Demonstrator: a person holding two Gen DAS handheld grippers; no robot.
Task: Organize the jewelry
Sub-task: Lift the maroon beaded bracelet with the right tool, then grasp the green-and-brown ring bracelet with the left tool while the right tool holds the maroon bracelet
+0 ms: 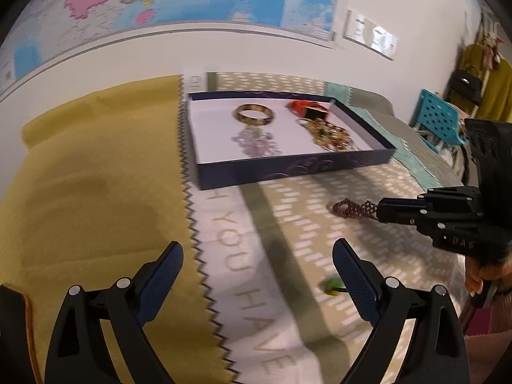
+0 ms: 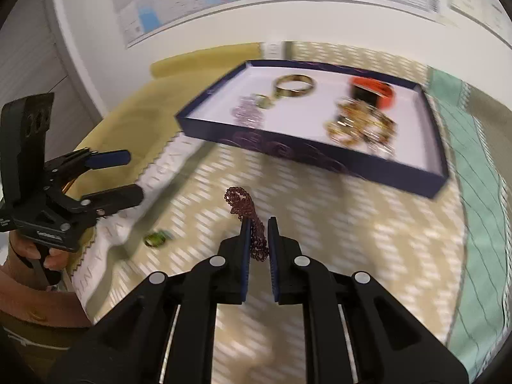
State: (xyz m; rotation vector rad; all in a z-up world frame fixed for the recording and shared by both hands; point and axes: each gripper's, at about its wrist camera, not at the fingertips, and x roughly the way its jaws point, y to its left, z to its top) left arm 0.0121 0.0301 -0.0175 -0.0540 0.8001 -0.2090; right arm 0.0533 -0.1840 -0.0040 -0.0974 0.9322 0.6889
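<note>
Right tongs (image 2: pixel 257 224) clamped on beaded bracelet (image 2: pixel 248 211), left tongs (image 1: pixel 257 252) spread apart.

Box wall (image 2: pixel 307 156) blocks cloth (image 2: pixel 336 224) beyond green ring (image 2: pixel 155 239).

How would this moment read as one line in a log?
right gripper: shut on beaded bracelet | left gripper: open | green ring: on cloth | box: ahead

Maroon beaded bracelet (image 2: pixel 252 224) dangling, pinched in right tongs (image 2: pixel 258 224).
</note>
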